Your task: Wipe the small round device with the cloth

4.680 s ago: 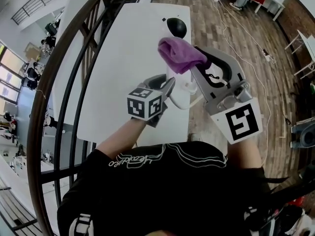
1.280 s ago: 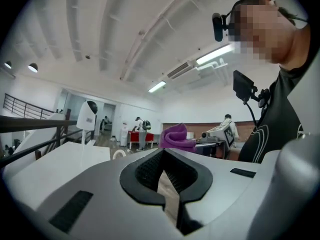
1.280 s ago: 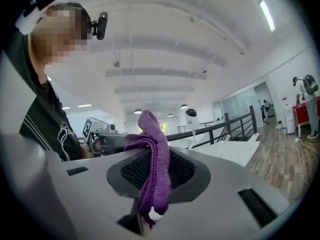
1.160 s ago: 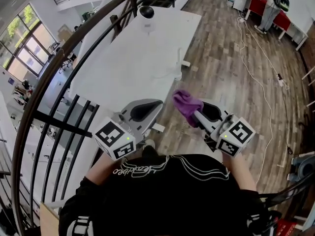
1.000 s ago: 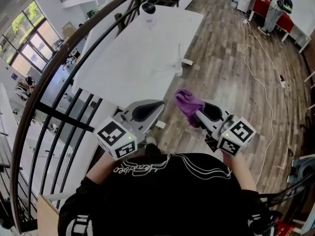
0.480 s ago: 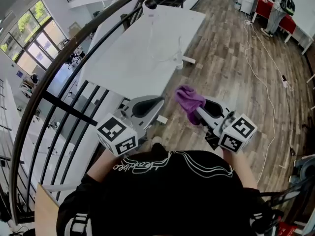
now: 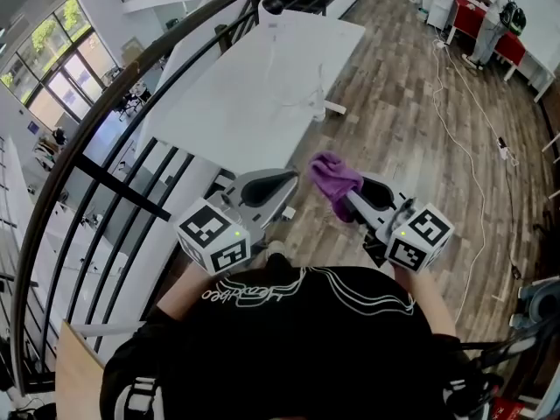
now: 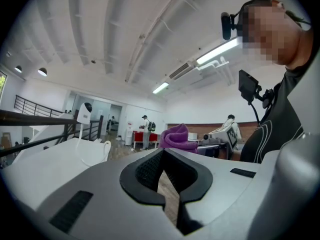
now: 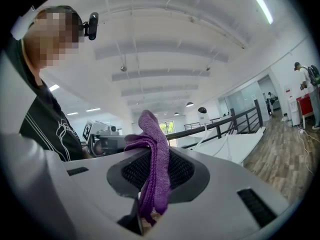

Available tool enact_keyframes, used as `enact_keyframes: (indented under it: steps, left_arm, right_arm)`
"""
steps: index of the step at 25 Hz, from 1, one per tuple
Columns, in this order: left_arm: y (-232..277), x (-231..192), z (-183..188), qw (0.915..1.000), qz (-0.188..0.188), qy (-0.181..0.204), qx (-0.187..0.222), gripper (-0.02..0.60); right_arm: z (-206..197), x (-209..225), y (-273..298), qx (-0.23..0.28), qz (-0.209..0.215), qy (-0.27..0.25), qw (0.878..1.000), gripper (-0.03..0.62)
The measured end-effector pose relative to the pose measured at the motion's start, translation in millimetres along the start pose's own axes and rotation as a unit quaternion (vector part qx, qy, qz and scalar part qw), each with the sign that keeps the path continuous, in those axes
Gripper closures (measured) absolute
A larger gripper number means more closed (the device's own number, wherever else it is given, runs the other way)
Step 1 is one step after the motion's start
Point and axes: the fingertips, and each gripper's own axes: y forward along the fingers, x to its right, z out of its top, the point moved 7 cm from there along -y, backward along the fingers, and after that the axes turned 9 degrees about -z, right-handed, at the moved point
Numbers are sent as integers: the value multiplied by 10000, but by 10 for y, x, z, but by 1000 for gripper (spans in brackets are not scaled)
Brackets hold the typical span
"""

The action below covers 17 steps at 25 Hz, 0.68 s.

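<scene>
The right gripper (image 7: 343, 201) clamped the crumpled purple cloth (image 7: 329, 178), presumably ready for wiping; the left gripper (image 7: 292, 178) was closed, empty. The small round white-and-black device (image 7: 270, 6) stood at the white tabletop's (image 7: 236, 94) far corner, well apart.

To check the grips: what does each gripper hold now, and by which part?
The right gripper pinches the purple cloth by one bunched end; the rest sticks out past the tips. The left gripper is shut, empty.

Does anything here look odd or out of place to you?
Slightly: the purple cloth is held over the wooden floor, while the small round device stands at the far end of the white table, well away.
</scene>
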Motion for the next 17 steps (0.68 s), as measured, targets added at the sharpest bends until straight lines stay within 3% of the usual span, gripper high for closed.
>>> enact_keyframes:
  steps: [17]
  left_arm:
    - [137, 98, -46, 9997, -185, -78, -133, 572]
  right_arm:
    - [-11, 20, -145, 33, -172, 9, 9998, 522]
